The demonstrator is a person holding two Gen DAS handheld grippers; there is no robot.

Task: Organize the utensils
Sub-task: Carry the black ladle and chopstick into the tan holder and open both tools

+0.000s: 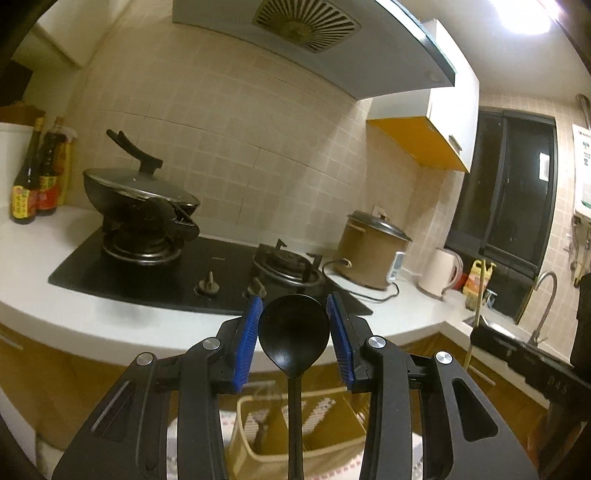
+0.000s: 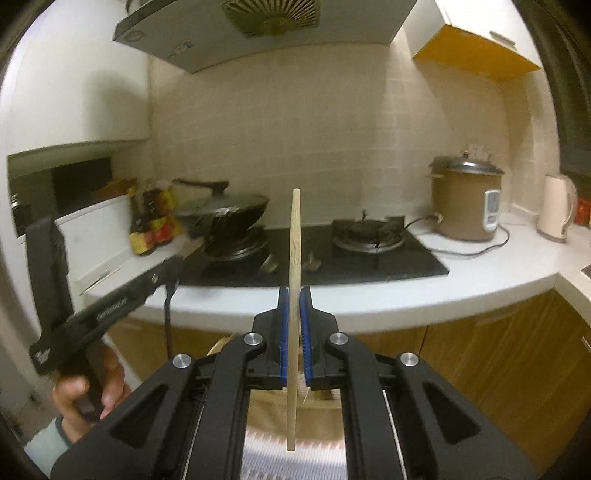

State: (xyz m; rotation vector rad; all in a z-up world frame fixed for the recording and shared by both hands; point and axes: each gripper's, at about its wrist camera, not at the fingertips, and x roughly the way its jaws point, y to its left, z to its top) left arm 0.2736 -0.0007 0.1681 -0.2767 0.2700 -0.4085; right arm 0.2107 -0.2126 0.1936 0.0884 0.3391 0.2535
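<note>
My left gripper (image 1: 293, 325), near level before the stove (image 1: 207, 273), clamps a black spoon (image 1: 293, 328), bowl up, handle hanging down. My right gripper (image 2: 295, 314) pinches a wooden spatula (image 2: 294, 266) edge-on, long axis vertical.

Dim, warm indoor light, yellow-brown cast throughout. Blown-out white ceiling lamp (image 1: 526, 14) at top right of left wrist view, flaring over the edge of the pale grey range hood (image 1: 332, 44). Dark glass window (image 1: 513, 184), black outside. Soft shadows under the white curved countertop (image 1: 110, 314) and beneath the white wall cabinet (image 2: 74, 74). Faint sheen on the black glass hob (image 2: 406, 254). Strong fisheye bending, black vignette in all corners. Motion smear on the black handheld left gripper (image 2: 162, 273) at left edge of right wrist view; grainy, slightly soft overall.
</note>
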